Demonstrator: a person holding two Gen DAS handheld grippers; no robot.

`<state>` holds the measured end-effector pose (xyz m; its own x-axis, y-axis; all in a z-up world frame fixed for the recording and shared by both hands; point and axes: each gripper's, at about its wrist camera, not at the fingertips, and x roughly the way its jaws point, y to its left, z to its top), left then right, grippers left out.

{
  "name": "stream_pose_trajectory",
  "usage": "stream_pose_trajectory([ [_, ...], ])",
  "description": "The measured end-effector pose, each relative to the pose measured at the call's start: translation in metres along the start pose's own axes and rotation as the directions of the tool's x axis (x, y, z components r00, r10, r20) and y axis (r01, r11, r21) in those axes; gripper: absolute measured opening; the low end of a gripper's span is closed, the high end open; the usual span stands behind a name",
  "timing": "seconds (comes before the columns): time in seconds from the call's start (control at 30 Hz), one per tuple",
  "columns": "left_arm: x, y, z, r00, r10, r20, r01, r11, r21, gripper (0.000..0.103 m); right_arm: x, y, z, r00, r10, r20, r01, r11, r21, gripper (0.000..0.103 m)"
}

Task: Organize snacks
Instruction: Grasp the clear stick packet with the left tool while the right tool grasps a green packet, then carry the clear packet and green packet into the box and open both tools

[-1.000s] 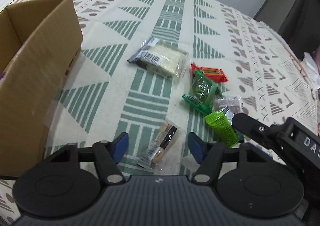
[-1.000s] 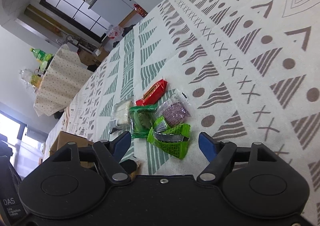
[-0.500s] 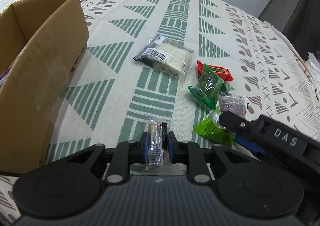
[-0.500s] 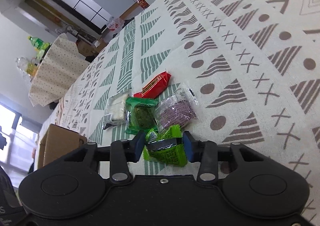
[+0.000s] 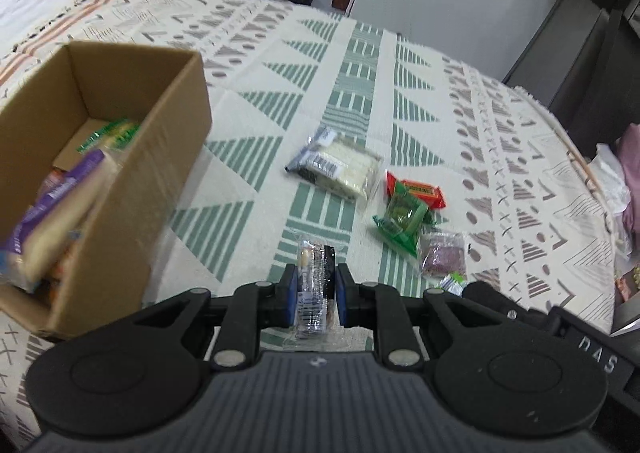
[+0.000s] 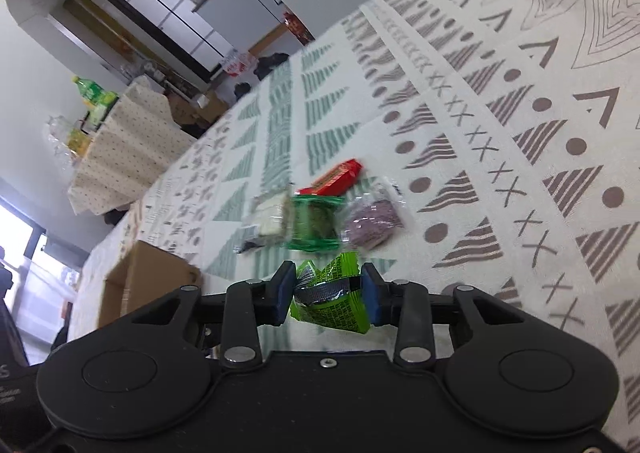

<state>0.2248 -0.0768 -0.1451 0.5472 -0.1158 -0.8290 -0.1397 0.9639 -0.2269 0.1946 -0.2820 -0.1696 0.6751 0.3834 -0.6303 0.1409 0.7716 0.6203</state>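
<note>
Risks first. Our left gripper [image 5: 313, 293] is clamped on the clear-wrapped bar [image 5: 313, 285]; film is slick, so we judge it could slide out on the way to the cardboard box [image 5: 132, 189] at far left. The box's near wall stands high and could snag the dangling wrapper. Our right gripper [image 6: 326, 295] pinches the lime-green packet [image 6: 334, 301], crumpled and puffy, so the hold may be shallow.

Box contents: purple pack [image 5: 56, 193], green-printed pack [image 5: 106, 133], more underneath, unclear. Remaining on the cloth [image 5: 248, 101]: white wafers [image 5: 344, 169], red bar [image 5: 424, 191], dark-green packet [image 5: 402, 219], purple snack [image 5: 442, 257].
</note>
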Motion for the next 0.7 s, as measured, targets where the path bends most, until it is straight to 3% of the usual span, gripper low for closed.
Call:
stream_pose_trajectory([
  [0.7,-0.069,0.051,0.042,0.984,-0.122,0.130,0.132,0.989,-0.073,0.018,-0.022,0.097,-0.006,0.995,0.058,0.079,-0.049,0.993,-0.108,0.035],
])
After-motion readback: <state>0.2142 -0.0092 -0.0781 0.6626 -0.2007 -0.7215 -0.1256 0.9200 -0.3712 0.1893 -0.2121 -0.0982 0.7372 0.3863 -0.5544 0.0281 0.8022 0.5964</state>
